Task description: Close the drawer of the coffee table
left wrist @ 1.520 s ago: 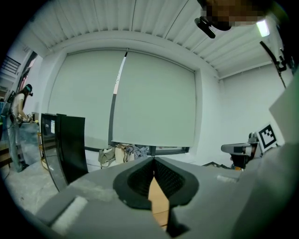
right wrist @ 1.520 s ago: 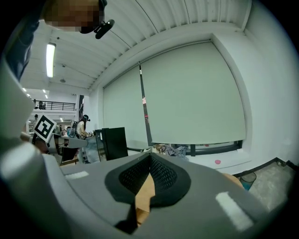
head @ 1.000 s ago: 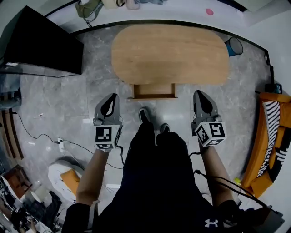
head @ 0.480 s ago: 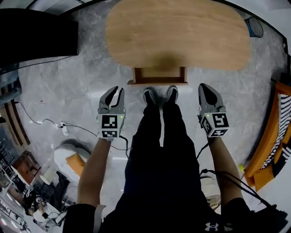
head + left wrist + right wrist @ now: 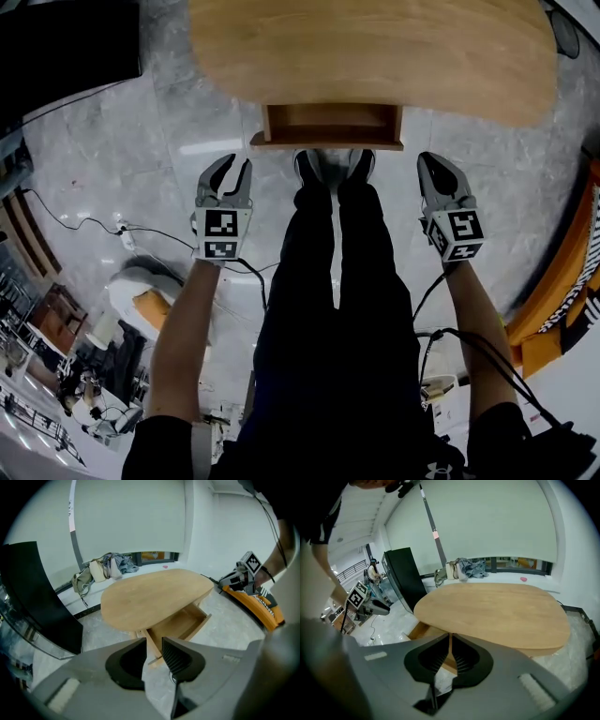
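The oval wooden coffee table fills the top of the head view, and its drawer stands pulled out toward me. My left gripper hangs over the floor left of the drawer's front. Its jaws have just been opening and stand apart with nothing between them. My right gripper hangs right of the drawer, shut and empty. The left gripper view shows the left gripper, the table and the open drawer. In the right gripper view the right gripper points at the table.
My legs and shoes stand right at the drawer's front. A black cabinet is at the far left. A cable and power strip lie on the grey floor. An orange seat lines the right side. Clothes are piled by the window.
Both grippers have sunk toward the floor and now flank the drawer, which shows larger and nearer. The left jaws have parted. The right jaws stay together.
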The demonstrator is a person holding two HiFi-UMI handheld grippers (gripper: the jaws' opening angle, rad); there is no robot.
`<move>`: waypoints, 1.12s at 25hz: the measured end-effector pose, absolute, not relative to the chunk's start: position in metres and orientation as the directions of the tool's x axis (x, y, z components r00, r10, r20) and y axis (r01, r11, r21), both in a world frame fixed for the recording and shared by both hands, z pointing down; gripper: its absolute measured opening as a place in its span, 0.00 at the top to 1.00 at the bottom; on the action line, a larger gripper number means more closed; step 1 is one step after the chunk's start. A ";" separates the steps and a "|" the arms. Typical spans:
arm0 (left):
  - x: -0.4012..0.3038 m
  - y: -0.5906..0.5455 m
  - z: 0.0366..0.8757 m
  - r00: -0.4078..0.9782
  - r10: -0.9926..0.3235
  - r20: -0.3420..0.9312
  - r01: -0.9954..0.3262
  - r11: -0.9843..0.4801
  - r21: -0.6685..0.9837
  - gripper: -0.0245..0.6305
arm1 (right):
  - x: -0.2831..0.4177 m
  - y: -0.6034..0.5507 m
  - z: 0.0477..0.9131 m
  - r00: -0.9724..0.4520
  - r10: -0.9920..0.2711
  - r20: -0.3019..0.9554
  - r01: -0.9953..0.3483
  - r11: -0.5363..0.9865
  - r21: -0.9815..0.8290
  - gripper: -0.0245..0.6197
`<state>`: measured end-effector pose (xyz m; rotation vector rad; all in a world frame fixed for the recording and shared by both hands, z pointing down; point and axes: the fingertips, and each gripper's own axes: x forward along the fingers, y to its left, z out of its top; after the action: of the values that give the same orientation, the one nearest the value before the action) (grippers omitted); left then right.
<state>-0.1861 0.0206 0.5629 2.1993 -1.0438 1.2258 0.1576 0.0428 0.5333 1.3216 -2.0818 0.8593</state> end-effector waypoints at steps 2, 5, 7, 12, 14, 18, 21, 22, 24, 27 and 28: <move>-0.189 0.026 0.588 0.317 -0.380 0.869 -0.763 -0.646 -0.004 0.79 | 0.159 0.048 0.561 -0.390 -0.556 0.734 -0.915 0.325 -0.240 0.91; -0.192 0.032 0.618 0.300 -0.339 0.892 -0.748 -0.663 -0.001 0.76 | 0.160 0.054 0.590 -0.392 -0.520 0.759 -0.911 0.332 -0.242 0.87; -0.197 0.034 0.634 0.287 -0.321 0.903 -0.748 -0.663 0.002 0.75 | 0.159 0.058 0.605 -0.391 -0.500 0.773 -0.909 0.342 -0.239 0.86; -0.206 0.040 0.669 0.261 -0.289 0.921 -0.762 -0.647 0.013 0.73 | 0.159 0.067 0.637 -0.388 -0.477 0.789 -0.908 0.344 -0.239 0.84; -0.207 0.043 0.681 0.256 -0.279 0.925 -0.765 -0.643 0.018 0.73 | 0.161 0.068 0.647 -0.388 -0.475 0.790 -0.909 0.339 -0.243 0.83; -0.210 0.046 0.703 0.246 -0.267 0.932 -0.764 -0.645 0.017 0.70 | 0.168 0.072 0.671 -0.380 -0.466 0.799 -0.913 0.327 -0.244 0.76; -0.210 0.048 0.715 0.240 -0.258 0.936 -0.755 -0.656 0.013 0.69 | 0.173 0.081 0.687 -0.370 -0.456 0.810 -0.916 0.323 -0.237 0.71; -0.210 0.050 0.718 0.237 -0.256 0.937 -0.752 -0.660 0.010 0.69 | 0.174 0.085 0.691 -0.368 -0.450 0.814 -0.915 0.329 -0.233 0.70; -0.212 0.052 0.724 0.223 -0.256 0.941 -0.750 -0.662 -0.002 0.69 | 0.173 0.092 0.700 -0.369 -0.432 0.823 -0.910 0.348 -0.226 0.69; -0.219 0.052 0.734 0.200 -0.258 0.945 -0.766 -0.643 -0.014 0.69 | 0.167 0.101 0.713 -0.370 -0.399 0.839 -0.901 0.376 -0.218 0.68; -0.219 0.052 0.739 0.196 -0.257 0.946 -0.776 -0.631 -0.011 0.69 | 0.166 0.102 0.719 -0.367 -0.392 0.844 -0.899 0.381 -0.214 0.68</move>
<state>-0.2194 0.0519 0.7388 2.0004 -0.9611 1.4392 0.1664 0.1024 0.7185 1.1117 -1.9282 0.9047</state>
